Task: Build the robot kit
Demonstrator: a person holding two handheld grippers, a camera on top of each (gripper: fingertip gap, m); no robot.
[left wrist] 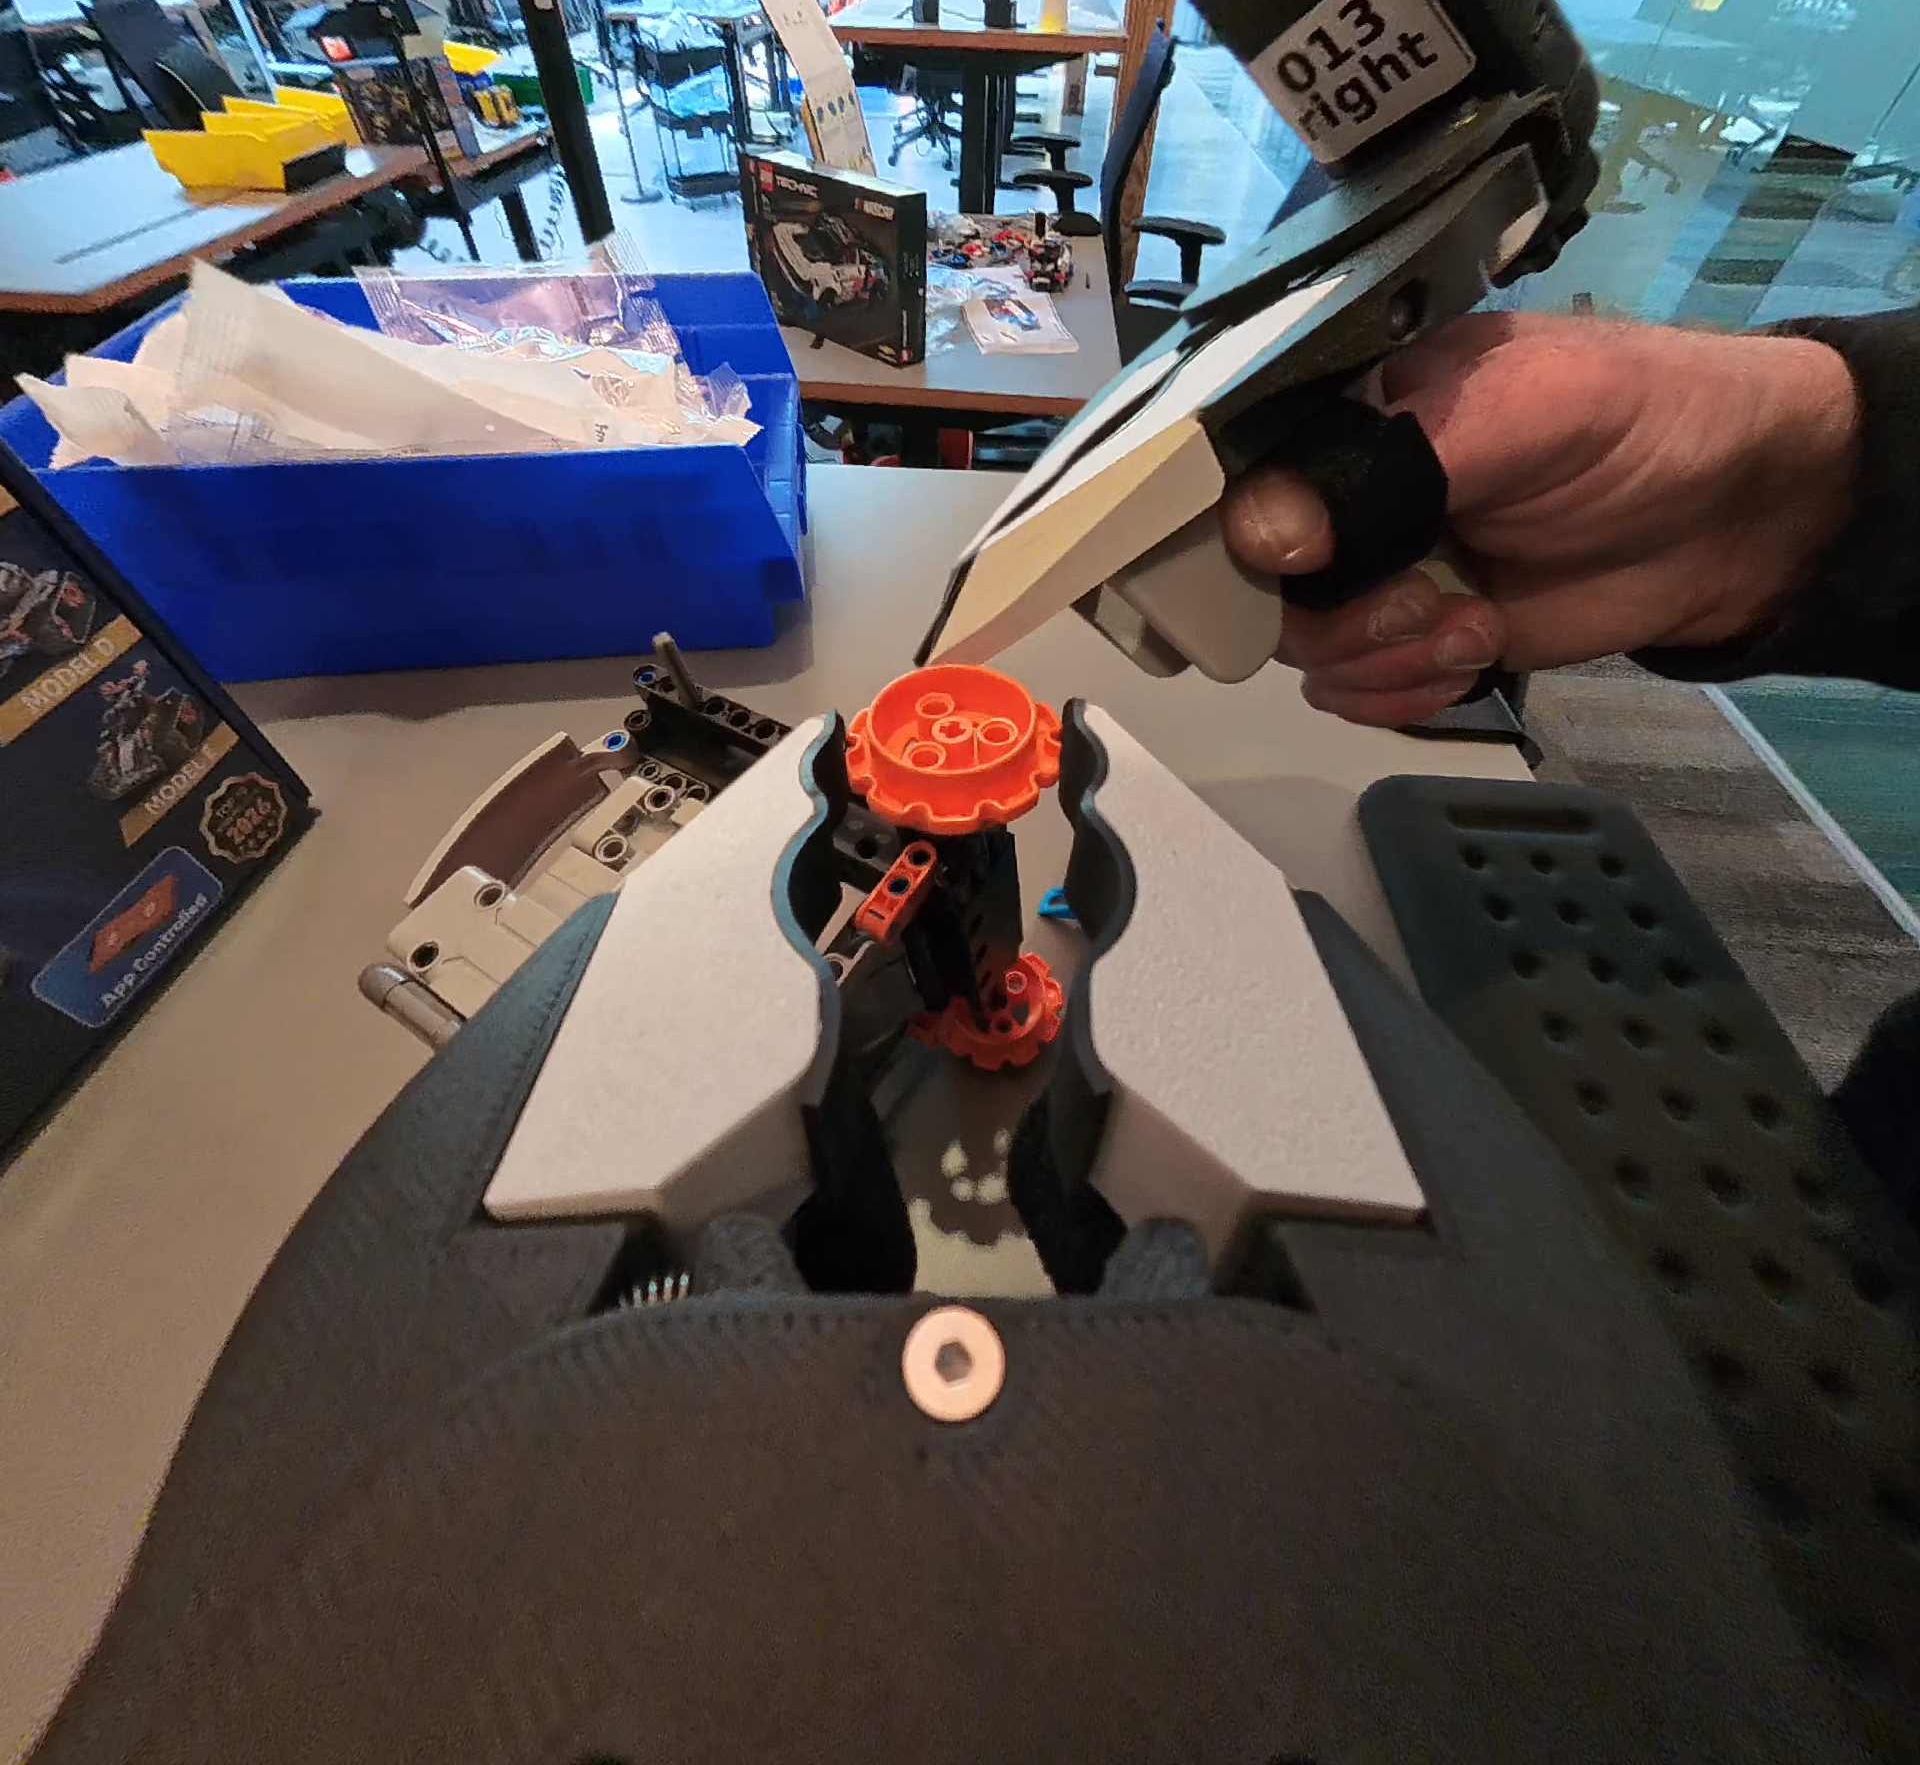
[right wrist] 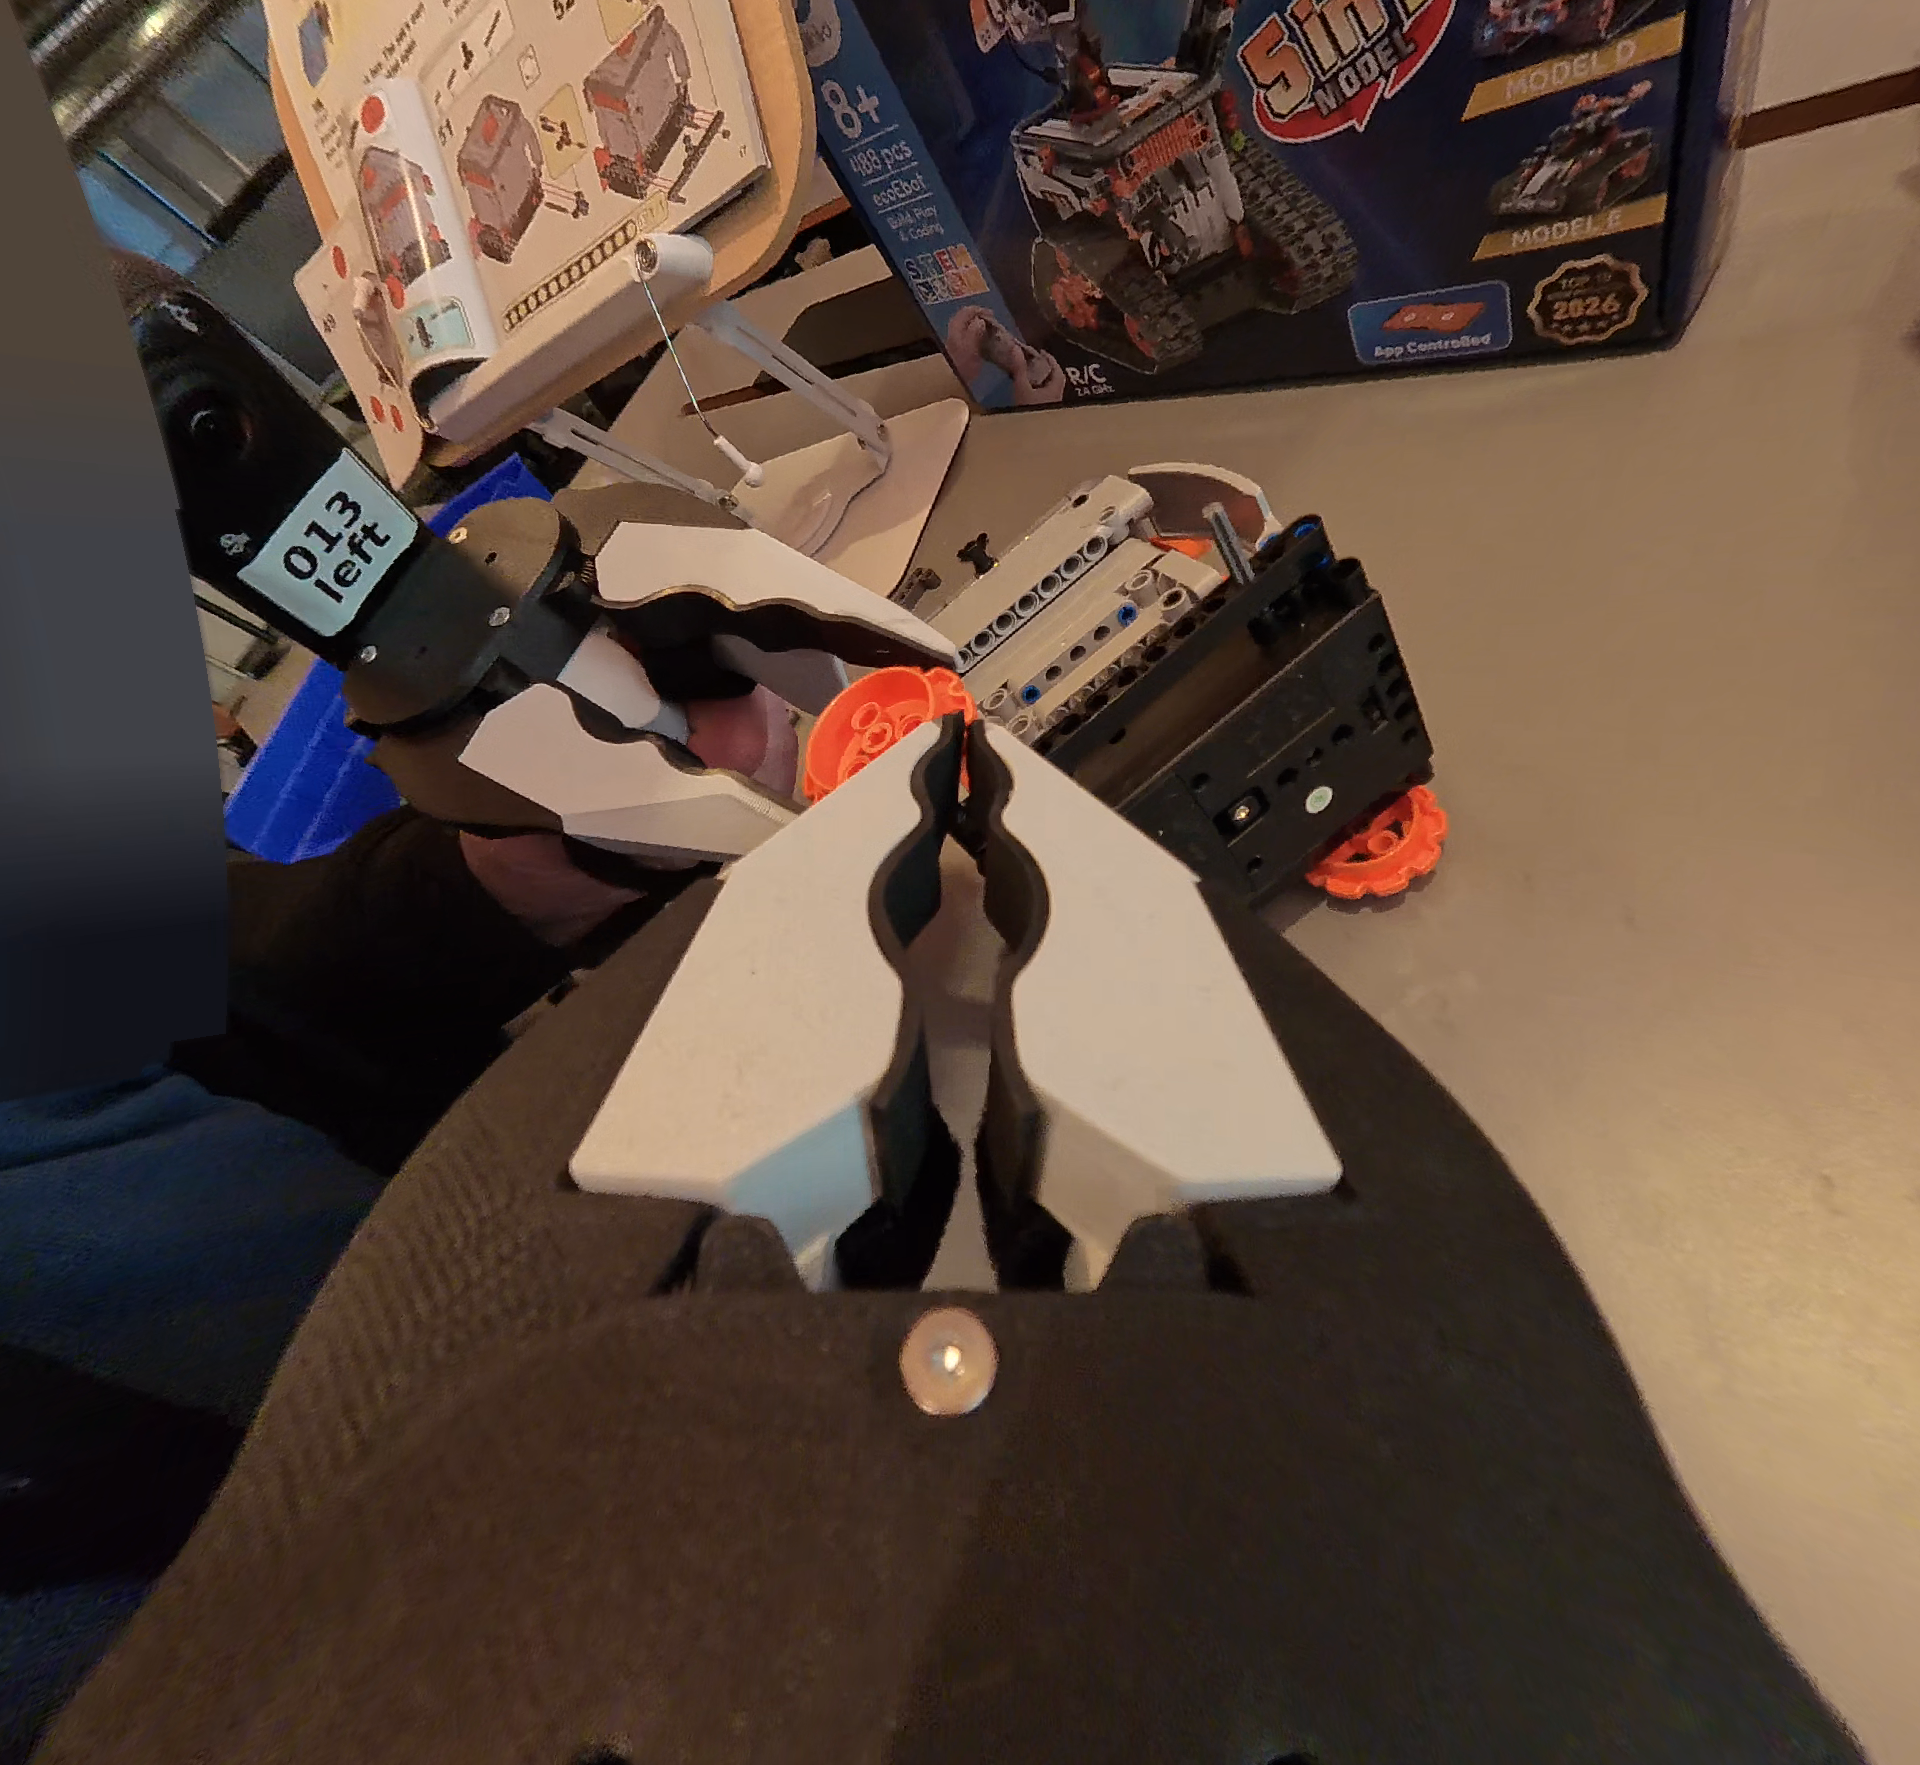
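Note:
My left gripper [left wrist: 953, 721] is shut on an orange toothed wheel [left wrist: 948, 751], with one pad on each side of its rim. The wheel sits on the upper end of a black and grey brick model [left wrist: 582, 842] that rests on the grey table [left wrist: 208, 1144]. A second orange wheel [left wrist: 992, 1009] sits at the model's lower end, by the table. My right gripper [right wrist: 956, 728] is shut, and I see nothing between its pads. In the left wrist view its tip [left wrist: 925, 655] hovers just above the far rim of the held wheel. The right wrist view shows the left gripper [right wrist: 873, 736] around that wheel [right wrist: 883, 728], the model [right wrist: 1247, 707] and the lower wheel [right wrist: 1377, 842].
A blue bin [left wrist: 416, 552] of paper and plastic bags stands behind the model. A dark toy box [right wrist: 1299, 105] stands at the back. An open instruction booklet [right wrist: 540, 105] rests on a stand. A dark perforated pad [left wrist: 1621, 988] lies to the right. The grippers are tip to tip, or close to it.

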